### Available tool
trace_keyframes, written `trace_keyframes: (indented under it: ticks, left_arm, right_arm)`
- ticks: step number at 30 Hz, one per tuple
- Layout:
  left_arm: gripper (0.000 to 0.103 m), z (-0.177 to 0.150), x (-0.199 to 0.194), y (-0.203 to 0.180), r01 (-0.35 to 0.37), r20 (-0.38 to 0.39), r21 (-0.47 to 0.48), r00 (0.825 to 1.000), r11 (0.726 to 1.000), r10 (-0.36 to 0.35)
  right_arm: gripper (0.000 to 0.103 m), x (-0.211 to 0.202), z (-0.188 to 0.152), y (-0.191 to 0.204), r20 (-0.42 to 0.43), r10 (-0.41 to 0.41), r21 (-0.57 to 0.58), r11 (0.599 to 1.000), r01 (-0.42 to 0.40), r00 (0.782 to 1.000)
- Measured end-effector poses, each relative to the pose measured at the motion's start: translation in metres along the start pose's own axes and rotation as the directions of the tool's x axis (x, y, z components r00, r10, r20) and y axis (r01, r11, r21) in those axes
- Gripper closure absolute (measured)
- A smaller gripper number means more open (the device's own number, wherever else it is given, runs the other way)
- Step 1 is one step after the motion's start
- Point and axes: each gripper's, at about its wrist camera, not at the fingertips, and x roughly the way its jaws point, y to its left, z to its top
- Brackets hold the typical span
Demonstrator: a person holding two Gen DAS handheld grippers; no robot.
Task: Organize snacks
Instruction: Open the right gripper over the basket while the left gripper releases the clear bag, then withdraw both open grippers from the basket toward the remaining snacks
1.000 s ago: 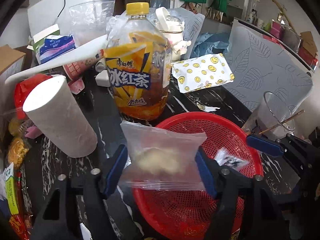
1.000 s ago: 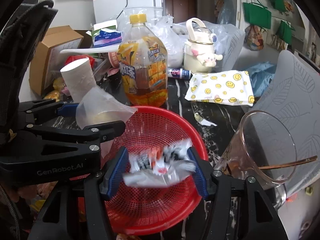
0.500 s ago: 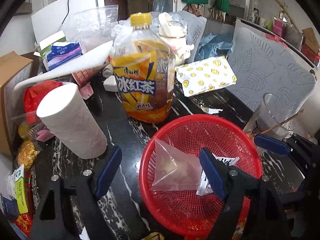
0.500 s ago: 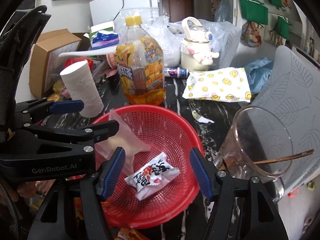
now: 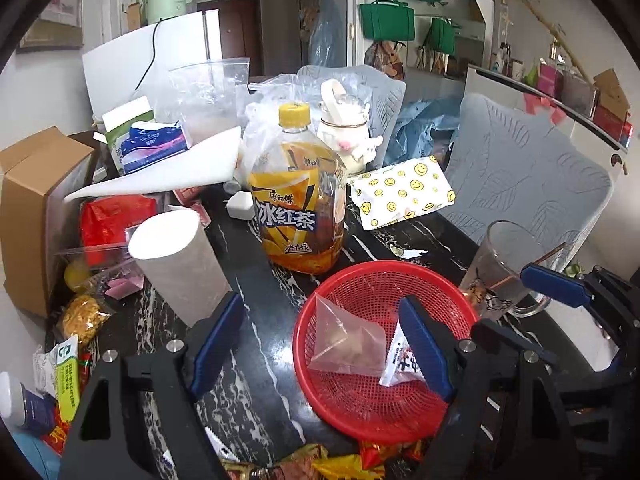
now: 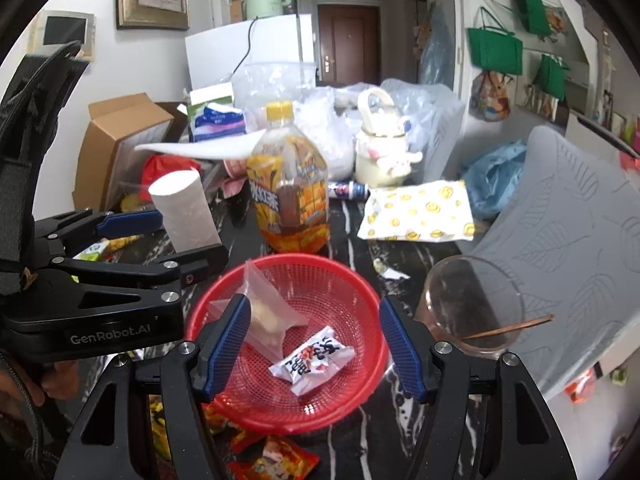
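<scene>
Left tongs [image 5: 320, 336]: jaws wide apart, nothing between the pads; just been opening. Poised above the near-left rim of the red basket [image 5: 440, 280], one blue pad over bare bench [image 5: 256, 320], the other over the basket interior.

Right tongs [image 6: 314, 344]: jaws likewise parted, just been opening, empty. Hanging directly over the basket, both pads clear of the contents.

Inside the basket: clear zip bag [image 5: 346, 340] holding a pale snack, leaning against the left inner wall; white printed snack packet [image 6: 312, 360] lying flat on the mesh floor just beside it, to the right. Neither touched by either tongs.

Basket standing on the black marbled bench. Behind it, upright: iced-tea bottle [image 5: 298, 216] with yellow cap, partly full. Left of bottle: white paper roll [image 5: 180, 264], tilted. Right of basket: clear glass mug [image 5: 500, 272] with a thin stick resting inside. Farther back: smiley-print packet [image 5: 404, 190] lying flat, cream bunny-faced jug [image 5: 348, 136] and a cardboard box [image 5: 36, 200] at far left.

Loose snack wrappers [image 6: 276, 460], red and yellow, on the bench at the near edge, outside the basket. More packets [image 5: 68, 376] heaped at the left bench edge; print too small to read.
</scene>
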Motion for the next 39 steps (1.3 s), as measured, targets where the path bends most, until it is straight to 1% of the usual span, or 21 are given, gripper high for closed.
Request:
trace_keyframes:
  ticks: [6,9,13,16,20,29,34,39]
  left_arm:
    - [0.024,-0.007,-0.025,0.001,-0.004,0.03,0.005,1.0,1.0,0.004]
    - [0.024,-0.012,-0.037,0.001,-0.02,0.042,0.009,0.999,1.0,0.02]
    - [0.024,-0.022,-0.054,0.002,-0.013,0.058,0.013,0.998,1.0,0.013]
    - [0.024,-0.032,-0.065,0.003,-0.006,0.061,0.015,0.998,1.0,0.005]
    - [0.024,-0.047,-0.077,0.001,-0.015,0.058,0.023,0.998,1.0,0.014]
    - [0.024,-0.082,-0.106,-0.006,0.011,0.052,0.025,0.999,1.0,-0.012]
    - [0.024,-0.1,-0.115,-0.007,0.017,0.04,0.014,0.999,1.0,-0.018]
    - [0.024,-0.112,-0.113,-0.006,0.011,0.024,0.009,1.0,1.0,-0.011]
  right_arm:
    - [0.036,-0.025,0.0,0.007,0.032,-0.004,-0.01,1.0,0.004,0.999]
    - [0.036,-0.035,-0.003,0.012,0.042,-0.006,-0.015,1.0,0.006,0.999]
    - [0.036,-0.047,-0.01,0.018,0.048,-0.007,-0.019,1.0,0.008,0.999]
    - [0.036,-0.058,-0.017,0.023,0.046,0.01,-0.017,1.0,-0.009,0.999]
    - [0.036,-0.07,-0.029,0.032,0.036,0.003,-0.025,1.0,-0.002,0.999]
    - [0.035,-0.097,-0.06,0.051,0.011,0.013,-0.043,0.999,-0.012,1.0]
    - [0.035,-0.105,-0.074,0.057,-0.004,0.021,-0.042,0.999,-0.021,1.0]
    - [0.035,-0.103,-0.088,0.06,-0.027,0.04,-0.04,0.998,-0.041,0.999]
